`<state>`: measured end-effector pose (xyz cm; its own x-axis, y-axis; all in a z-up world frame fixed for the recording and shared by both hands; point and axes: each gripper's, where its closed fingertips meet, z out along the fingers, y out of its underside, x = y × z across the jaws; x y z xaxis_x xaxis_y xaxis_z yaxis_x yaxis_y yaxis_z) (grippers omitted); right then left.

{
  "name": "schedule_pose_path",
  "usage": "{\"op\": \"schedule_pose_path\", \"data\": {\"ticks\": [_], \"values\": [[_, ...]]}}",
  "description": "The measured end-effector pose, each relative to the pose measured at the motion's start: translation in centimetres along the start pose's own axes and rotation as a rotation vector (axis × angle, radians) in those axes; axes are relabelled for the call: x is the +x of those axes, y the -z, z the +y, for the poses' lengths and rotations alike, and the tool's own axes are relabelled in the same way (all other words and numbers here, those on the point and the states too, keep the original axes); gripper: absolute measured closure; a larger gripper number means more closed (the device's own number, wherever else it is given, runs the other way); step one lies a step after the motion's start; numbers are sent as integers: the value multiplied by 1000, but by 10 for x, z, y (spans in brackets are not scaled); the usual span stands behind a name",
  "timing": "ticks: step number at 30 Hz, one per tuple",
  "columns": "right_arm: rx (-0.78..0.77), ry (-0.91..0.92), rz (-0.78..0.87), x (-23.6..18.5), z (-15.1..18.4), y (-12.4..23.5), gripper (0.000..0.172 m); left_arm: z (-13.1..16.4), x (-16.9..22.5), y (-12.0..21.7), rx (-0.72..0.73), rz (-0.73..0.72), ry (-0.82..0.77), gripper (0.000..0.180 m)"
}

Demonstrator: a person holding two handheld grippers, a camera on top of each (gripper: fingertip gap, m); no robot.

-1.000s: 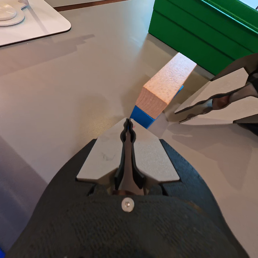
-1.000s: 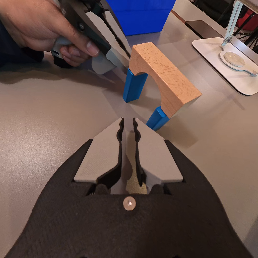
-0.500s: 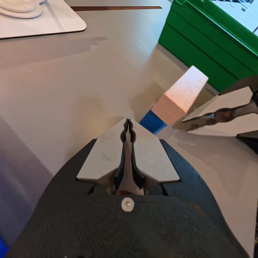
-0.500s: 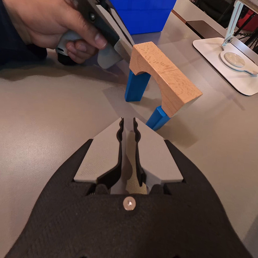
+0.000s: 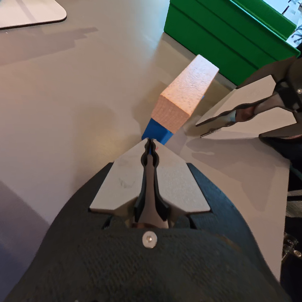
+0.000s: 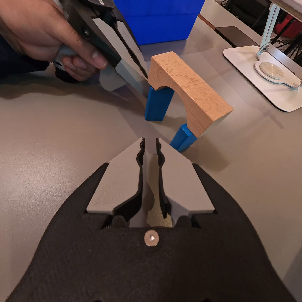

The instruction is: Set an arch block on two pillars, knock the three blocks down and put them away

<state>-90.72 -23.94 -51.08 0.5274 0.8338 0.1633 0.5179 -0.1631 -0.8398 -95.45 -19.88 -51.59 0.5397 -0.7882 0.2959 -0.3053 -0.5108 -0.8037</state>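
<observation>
A wooden arch block [image 6: 188, 91] rests on two blue pillars, the far one [image 6: 156, 106] and the near one [image 6: 183, 140], on the grey table [image 6: 65, 147]. My left gripper [image 5: 149, 139] is shut and empty. In the left wrist view its tips are just before a blue pillar [image 5: 156, 132] under the arch [image 5: 184, 98]. In the right wrist view its tip [image 6: 146, 76] is at the arch's far end. My right gripper [image 6: 150, 138] is slightly open and empty, close beside the near pillar. It also shows in the left wrist view [image 5: 201, 130].
A green box [image 5: 228, 40] stands behind the arch in the left wrist view. A blue bin [image 6: 160, 21] stands behind it in the right wrist view. A white stand base [image 6: 269, 78] lies at the right. A person's hand [image 6: 49, 32] holds the left gripper. The tips of one gripper are about 7 cm away from the tips of the other. About 6 cm separates my right fingertips from the wooden arch block [image 6: 188, 91]. It is also in sight in the left wrist view [image 5: 207, 81].
The left gripper shifted a little against the arch's far end, and its view swung. The arch and pillars still stand. The right gripper has hardly moved.
</observation>
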Motion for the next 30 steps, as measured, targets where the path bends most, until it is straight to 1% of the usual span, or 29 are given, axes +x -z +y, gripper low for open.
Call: {"op": "schedule_pose_path", "data": {"ticks": [5,15,20,24,27,30], "values": [[-6,6,3,0,1,0,161,4,5,5,3,26,21,180],[-8,5,0,0,1,-1,160,8,14,5,-12,58,6,180],[-9,1,1,0,1,-1,160,7,12,6,-4,65,39,180],[-10,-10,36,8,2,3,162,5,7,8,12,51,47,180],[28,-63,80,24,-1,15,166,4,5,9,18,39,53,178],[105,-193,132,47,-6,28,169,4,3,9,19,34,58,177]]}}
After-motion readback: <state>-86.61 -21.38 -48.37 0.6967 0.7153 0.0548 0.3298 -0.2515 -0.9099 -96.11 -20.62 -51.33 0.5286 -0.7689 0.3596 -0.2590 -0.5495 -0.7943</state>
